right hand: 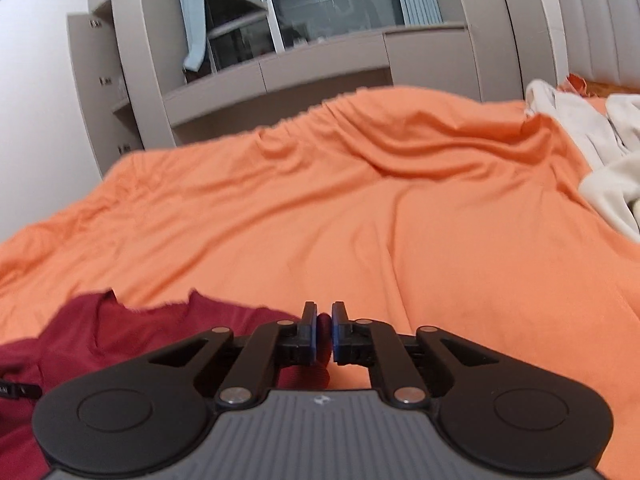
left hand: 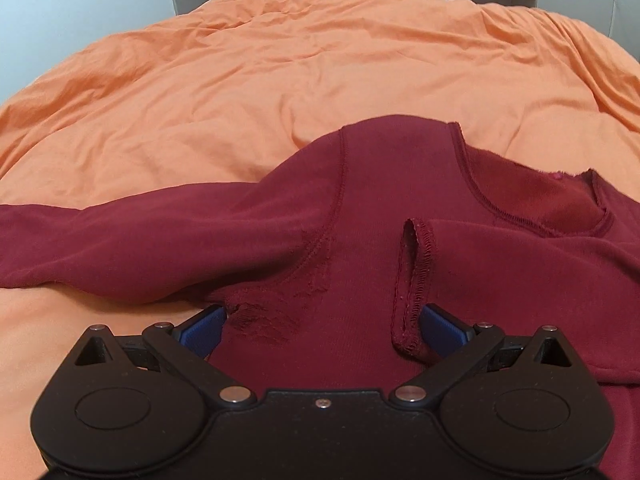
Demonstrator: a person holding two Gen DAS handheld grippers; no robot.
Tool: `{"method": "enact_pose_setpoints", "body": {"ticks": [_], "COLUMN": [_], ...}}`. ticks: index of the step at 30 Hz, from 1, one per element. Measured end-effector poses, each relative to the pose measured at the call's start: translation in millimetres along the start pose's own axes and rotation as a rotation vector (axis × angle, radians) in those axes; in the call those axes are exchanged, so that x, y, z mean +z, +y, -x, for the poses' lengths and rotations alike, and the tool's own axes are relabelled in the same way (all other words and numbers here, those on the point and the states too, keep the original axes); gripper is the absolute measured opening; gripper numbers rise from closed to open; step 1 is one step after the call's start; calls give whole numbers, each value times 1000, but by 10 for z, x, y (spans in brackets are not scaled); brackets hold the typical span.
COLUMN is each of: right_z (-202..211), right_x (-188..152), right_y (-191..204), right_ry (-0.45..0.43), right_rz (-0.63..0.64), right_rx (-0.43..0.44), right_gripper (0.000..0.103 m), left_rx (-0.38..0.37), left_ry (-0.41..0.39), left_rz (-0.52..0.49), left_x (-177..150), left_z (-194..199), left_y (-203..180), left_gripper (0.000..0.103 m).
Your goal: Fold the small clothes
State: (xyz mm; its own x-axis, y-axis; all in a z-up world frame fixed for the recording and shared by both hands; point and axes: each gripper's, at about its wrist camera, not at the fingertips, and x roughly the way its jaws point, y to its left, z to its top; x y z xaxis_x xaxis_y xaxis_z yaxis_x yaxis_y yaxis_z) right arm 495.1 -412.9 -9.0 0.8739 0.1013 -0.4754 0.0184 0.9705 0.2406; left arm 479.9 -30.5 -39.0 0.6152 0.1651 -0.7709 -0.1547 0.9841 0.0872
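Nearest in the left wrist view, the left gripper (left hand: 322,326) stands spread wide over a maroon sweatshirt (left hand: 360,216), its blue pads (left hand: 204,330) lying at either side of a broad stretch of the cloth without pinching it; the right pad sits just beside a stitched cuff (left hand: 414,280) that lies folded onto the body of the garment. A worn, pilled patch (left hand: 264,320) shows on the fabric just by the left pad. Beyond the pads the sweatshirt humps up in the middle, one sleeve (left hand: 100,240) stretches flat toward the left edge of the bed, and the raw-edged neck opening (left hand: 544,200) lies to the right. In the right wrist view, the right gripper (right hand: 325,334) is clenched, its two pads almost meeting with a thin fold of the maroon fabric nipped between them; the rest of the sweatshirt spreads to the left of that gripper, near the bed's near edge. Under everything lies a rumpled orange duvet (right hand: 360,208) that covers the bed as far as its far edge. A heap of white cloth (right hand: 600,148) rests at the bed's far right corner. Behind the bed stand grey cabinets (right hand: 280,72) and a dark window (right hand: 320,4); whatever the cabinets hold cannot be made out.
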Motion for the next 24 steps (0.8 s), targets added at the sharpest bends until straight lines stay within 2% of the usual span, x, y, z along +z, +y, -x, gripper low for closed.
{"method": "enact_pose_setpoints", "body": {"ticks": [1,3,4,5,10,15,19,21,24], "right_z": [28,134,215,293,641,921,919,857,741], "right_x": [-11,-24,-38,-61,-298,-599,-731,-776,-839], "right_y": [15,45,63,85,201,317,437,499,524], "right_ry": [6,3,3,4,65,130,156,145,147], "right_rz": [8,43,64,82,202,246,292,308,308], "right_rx": [-4,-13,-24,-34,-79,-70,-50,-70,-105], "right_gripper": [16,30,47,58,68,70,69,64,43], "left_rx": [2,6,8,10,13,4,-3,-3,-1], "left_ry": [1,1,1,1,-1,-5,-3,-3,-3], "left_rz": [-1,-4,-6,-9,-12,2,9,11,7], "left_x": [5,8,11,12,9,5,-2,-7,-11], "left_z": [1,3,4,1,14,41,41,43,50], "left_y": [-6,-16,-22,-27,-34,-7,13,13,8], "left_gripper": [103,103,103,103,103,102,102,102,103]}}
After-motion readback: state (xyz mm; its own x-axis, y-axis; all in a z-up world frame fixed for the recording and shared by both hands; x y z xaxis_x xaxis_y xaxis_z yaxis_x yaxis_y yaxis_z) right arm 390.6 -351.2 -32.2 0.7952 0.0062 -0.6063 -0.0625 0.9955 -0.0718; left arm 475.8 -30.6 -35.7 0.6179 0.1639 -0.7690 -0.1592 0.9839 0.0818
